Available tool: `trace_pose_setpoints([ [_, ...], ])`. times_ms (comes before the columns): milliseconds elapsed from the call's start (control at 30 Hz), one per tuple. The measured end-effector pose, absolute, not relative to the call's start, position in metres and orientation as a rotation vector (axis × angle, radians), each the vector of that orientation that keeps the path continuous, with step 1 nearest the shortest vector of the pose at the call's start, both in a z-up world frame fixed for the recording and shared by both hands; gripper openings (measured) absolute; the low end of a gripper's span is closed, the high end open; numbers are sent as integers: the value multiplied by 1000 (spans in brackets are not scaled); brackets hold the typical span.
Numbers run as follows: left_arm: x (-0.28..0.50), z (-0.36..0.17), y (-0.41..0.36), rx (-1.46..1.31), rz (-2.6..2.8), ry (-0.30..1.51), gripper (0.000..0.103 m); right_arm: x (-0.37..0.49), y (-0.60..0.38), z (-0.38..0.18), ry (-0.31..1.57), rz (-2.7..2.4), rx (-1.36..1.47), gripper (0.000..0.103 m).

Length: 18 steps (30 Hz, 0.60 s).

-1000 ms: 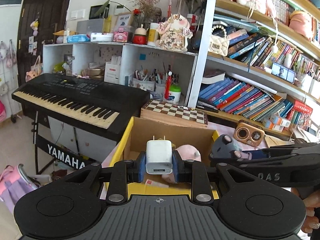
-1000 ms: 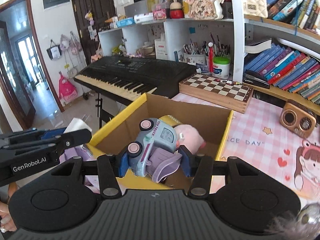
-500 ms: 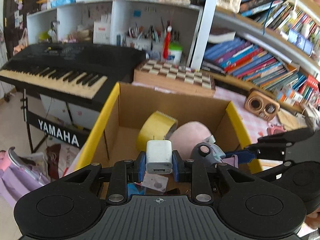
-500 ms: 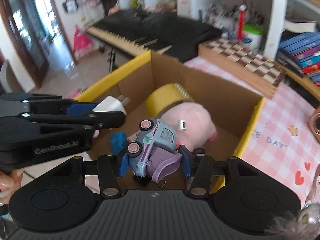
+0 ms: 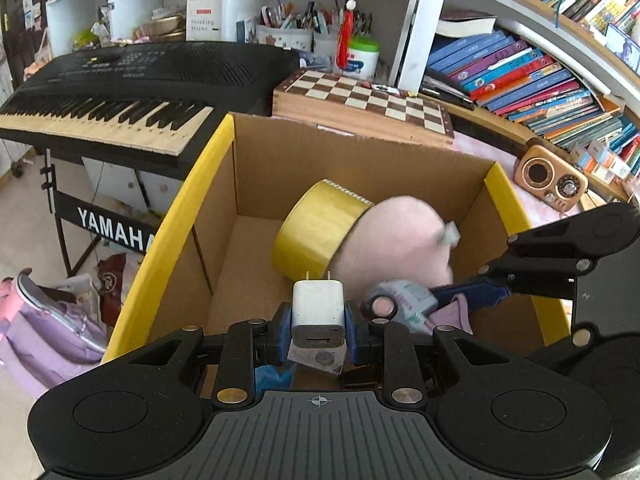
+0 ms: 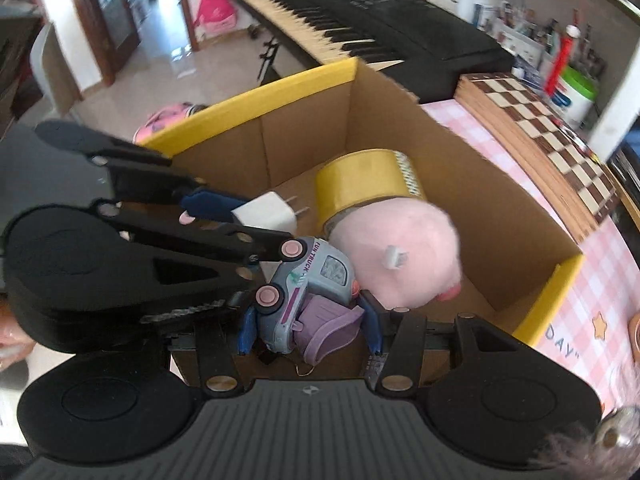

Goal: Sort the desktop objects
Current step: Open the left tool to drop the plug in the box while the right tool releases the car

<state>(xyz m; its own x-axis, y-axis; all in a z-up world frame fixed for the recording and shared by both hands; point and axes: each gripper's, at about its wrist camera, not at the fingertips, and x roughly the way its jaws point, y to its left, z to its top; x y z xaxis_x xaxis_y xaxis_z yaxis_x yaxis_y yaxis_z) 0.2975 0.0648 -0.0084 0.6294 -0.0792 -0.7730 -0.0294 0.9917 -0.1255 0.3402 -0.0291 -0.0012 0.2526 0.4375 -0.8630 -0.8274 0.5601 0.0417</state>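
The left gripper (image 5: pixel 318 330) clamps a white plug-in charger cube (image 5: pixel 318 308), prongs toward 12 o'clock, and the right gripper (image 6: pixel 306 330) pinches a grey-lilac toy truck (image 6: pixel 308 288), both over the yellow-rimmed cardboard box (image 5: pixel 280 160), where a yellow tape roll (image 5: pixel 316 232) and pink plush (image 5: pixel 396 240) crowd 12 to 1 o'clock.

keyboard (image 5: pixel 120 80): black Yamaha, on a stand left of the table
chessboard (image 5: pixel 364 98): table's far edge
radio (image 5: pixel 550 178): table's right edge, below the books (image 5: pixel 520 76)
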Motion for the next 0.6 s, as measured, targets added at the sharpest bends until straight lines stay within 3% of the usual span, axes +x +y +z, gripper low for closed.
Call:
trace_pose_setpoints([
  [333, 310, -22, 77, -203, -38, 970, 25, 375, -46, -20, 1203, 933, -242, 48],
  [600, 312, -29, 81, -188, -53, 990, 25, 378, -49, -20, 1226, 947, -217, 48],
])
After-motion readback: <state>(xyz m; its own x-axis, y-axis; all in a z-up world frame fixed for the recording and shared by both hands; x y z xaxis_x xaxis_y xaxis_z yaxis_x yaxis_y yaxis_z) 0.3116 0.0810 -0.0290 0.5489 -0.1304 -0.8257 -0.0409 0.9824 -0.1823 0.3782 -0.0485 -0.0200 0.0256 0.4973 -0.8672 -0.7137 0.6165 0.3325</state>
